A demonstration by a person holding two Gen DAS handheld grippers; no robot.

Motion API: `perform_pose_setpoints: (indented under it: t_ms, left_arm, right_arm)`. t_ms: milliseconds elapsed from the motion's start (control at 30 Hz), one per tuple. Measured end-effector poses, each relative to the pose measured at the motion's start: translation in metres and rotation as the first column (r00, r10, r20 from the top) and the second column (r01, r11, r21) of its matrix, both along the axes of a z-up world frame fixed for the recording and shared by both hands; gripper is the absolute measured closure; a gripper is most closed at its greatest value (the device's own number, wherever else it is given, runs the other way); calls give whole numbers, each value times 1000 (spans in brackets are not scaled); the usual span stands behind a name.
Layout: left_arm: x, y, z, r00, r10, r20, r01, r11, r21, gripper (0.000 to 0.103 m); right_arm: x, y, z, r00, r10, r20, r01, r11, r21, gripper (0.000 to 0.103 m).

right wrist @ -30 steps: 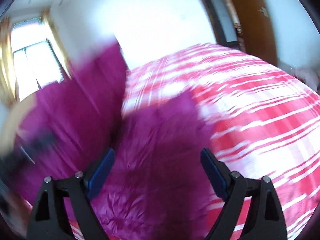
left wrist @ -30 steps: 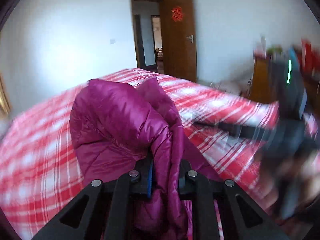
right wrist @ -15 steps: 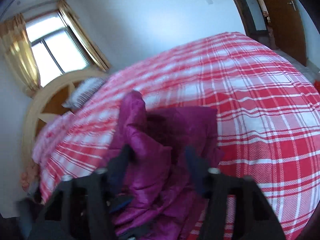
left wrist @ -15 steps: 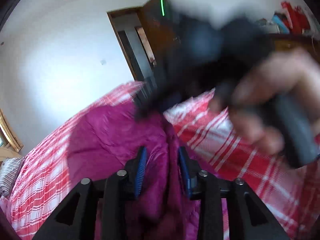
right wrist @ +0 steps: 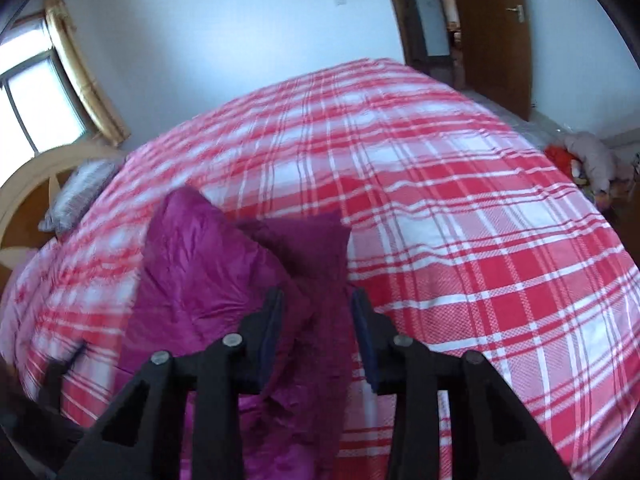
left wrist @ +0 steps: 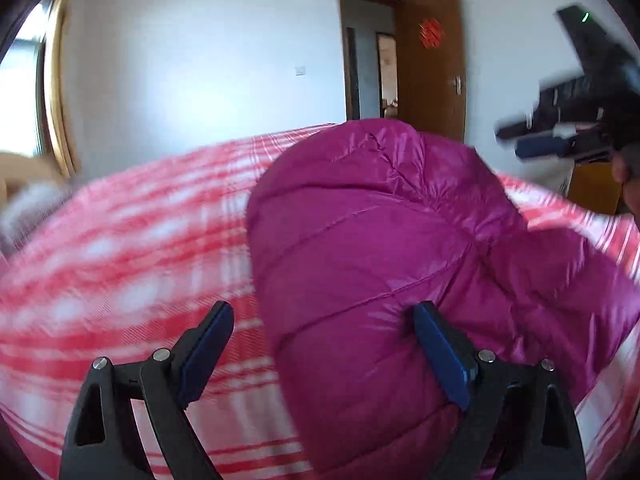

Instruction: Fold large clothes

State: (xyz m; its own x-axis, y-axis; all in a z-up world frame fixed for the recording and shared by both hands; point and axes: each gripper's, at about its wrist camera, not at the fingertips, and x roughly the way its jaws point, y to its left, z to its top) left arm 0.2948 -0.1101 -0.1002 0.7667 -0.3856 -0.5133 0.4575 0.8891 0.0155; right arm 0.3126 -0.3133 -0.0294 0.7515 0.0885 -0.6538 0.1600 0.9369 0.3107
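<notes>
A magenta quilted down jacket (left wrist: 380,248) lies bunched on a bed with a red and white plaid cover (left wrist: 132,248). My left gripper (left wrist: 324,340) is open, its blue pads wide apart; the right pad touches the jacket's puffed side, the left is over the bed. In the right wrist view the jacket (right wrist: 208,268) hangs folded and my right gripper (right wrist: 318,320) is shut on a thick fold of it. The right gripper also shows in the left wrist view (left wrist: 580,120), raised at the upper right.
The plaid bed (right wrist: 460,220) fills both views. A wooden headboard (right wrist: 28,184) and a pillow (right wrist: 76,196) are at the left. An open brown door (left wrist: 432,60) is behind. Clothes lie on the floor (right wrist: 584,160) at the right. A window (right wrist: 36,100) is at the left.
My left gripper has let go of the jacket and opened wide. My right gripper has closed on a fold of the jacket and lifted it.
</notes>
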Motion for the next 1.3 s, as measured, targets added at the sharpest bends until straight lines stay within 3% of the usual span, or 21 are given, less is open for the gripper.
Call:
perform_pose_setpoints:
  t_ms: [67,200,300,367,433,467,533,633,700,833,867,967,1133,1300]
  left_arm:
    - [0,-15,-4,1000,-18,-20,17,1000,-20,11]
    - [-9,-38,-5,999,-51,18,50,998,49,11]
    - [1,-27,-5,998,-52,-28,52,999,1,11]
    - [8,-8,-1,997,-41,-59,39,999,-31,11]
    - [10,10,4,999,-6,-41,4,999,-42,11]
    - [11,16,10,999,31,-16,-31,999,-40,11]
    - [16,19,26,994,101,40,-100,995,-29,11]
    - [27,2,52,989,115,95,-114,993,-9,11]
    - [41,-22,64,984,133,121,-140,989,52,11]
    - [93,-70,52,971,208,120,-232,942,241,11]
    - [102,-75,45,969,220,114,-242,935,260,11]
    - [130,-92,15,969,237,62,-244,901,360,11]
    - [136,-94,-5,971,236,34,-232,903,361,11]
    - [141,-87,-7,964,265,-31,-245,925,290,10]
  right_arm:
    - [-5,20,25,997,6,76,-10,999,49,57]
    - [8,57,39,984,64,164,-94,978,184,48]
    - [27,70,17,979,29,204,-82,962,259,41]
    - [34,63,-4,979,-46,199,-10,962,273,42]
    - [34,44,-26,977,-117,176,56,946,320,41]
    - [35,38,-33,978,-138,159,83,946,313,41]
    - [34,31,-40,970,-194,147,167,970,175,41]
    - [33,25,-45,951,-265,160,260,964,52,34]
    - [32,22,-48,943,-287,166,290,957,8,25]
    - [38,15,-60,946,-277,169,289,956,-48,24]
    - [40,13,-63,947,-275,165,290,954,-71,27]
    - [38,14,-73,954,-266,138,281,954,-102,48]
    - [34,14,-74,943,-309,123,324,937,-129,45]
    - [16,24,-25,923,-339,181,371,911,-182,41]
